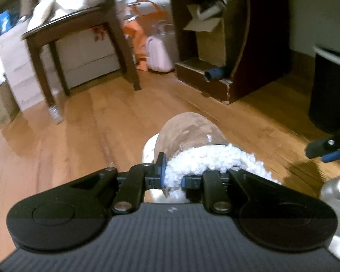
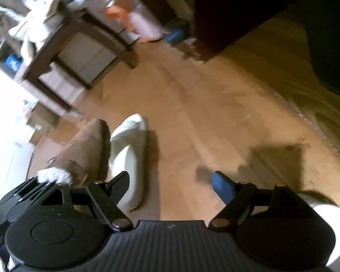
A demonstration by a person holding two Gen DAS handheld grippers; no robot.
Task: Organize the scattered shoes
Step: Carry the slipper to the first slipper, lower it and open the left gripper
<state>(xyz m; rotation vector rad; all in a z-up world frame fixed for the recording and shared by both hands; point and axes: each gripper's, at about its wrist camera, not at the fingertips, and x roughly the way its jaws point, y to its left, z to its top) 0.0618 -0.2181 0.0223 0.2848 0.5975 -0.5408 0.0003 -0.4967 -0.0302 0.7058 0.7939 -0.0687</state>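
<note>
The left gripper (image 1: 173, 176) was clenched on the white fleece collar of a brown slipper (image 1: 190, 131), whose toe pointed forward, away from the jaws, above the wooden floor (image 1: 102, 117). The right gripper (image 2: 171, 181) was released, its jaws spread wide with bare floor between them. A white shoe (image 2: 129, 149) lay just ahead of its left finger (image 2: 120, 181), beside the brown slipper. A dark table (image 1: 79, 25) stood well beyond both.
</note>
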